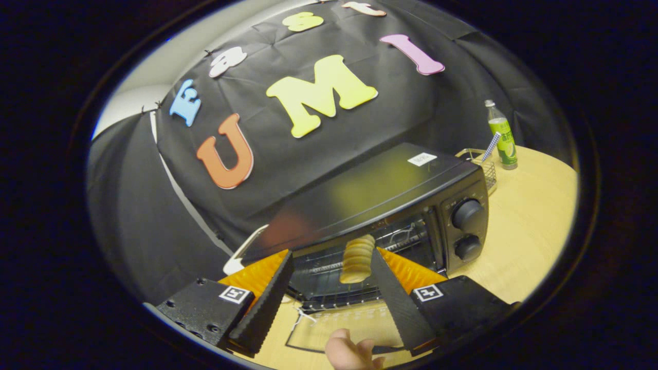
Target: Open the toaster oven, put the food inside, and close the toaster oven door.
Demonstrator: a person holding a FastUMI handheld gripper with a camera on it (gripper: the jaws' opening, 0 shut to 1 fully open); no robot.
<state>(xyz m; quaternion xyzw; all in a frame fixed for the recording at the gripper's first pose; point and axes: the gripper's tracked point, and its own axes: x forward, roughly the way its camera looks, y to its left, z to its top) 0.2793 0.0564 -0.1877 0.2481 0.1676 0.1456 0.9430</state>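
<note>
Wooden table (pixel 534 216) bears toaster oven (pixel 390 205); gripper (pixel 329 262) fingers spread (bread (pixel 358 259) between, untouched)

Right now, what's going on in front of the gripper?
The toaster oven sits on the wooden table with its door folded down open. A ridged pastry shows between the gripper fingers at the oven mouth; whether both press on it is unclear. A hand shows below the door.
</note>
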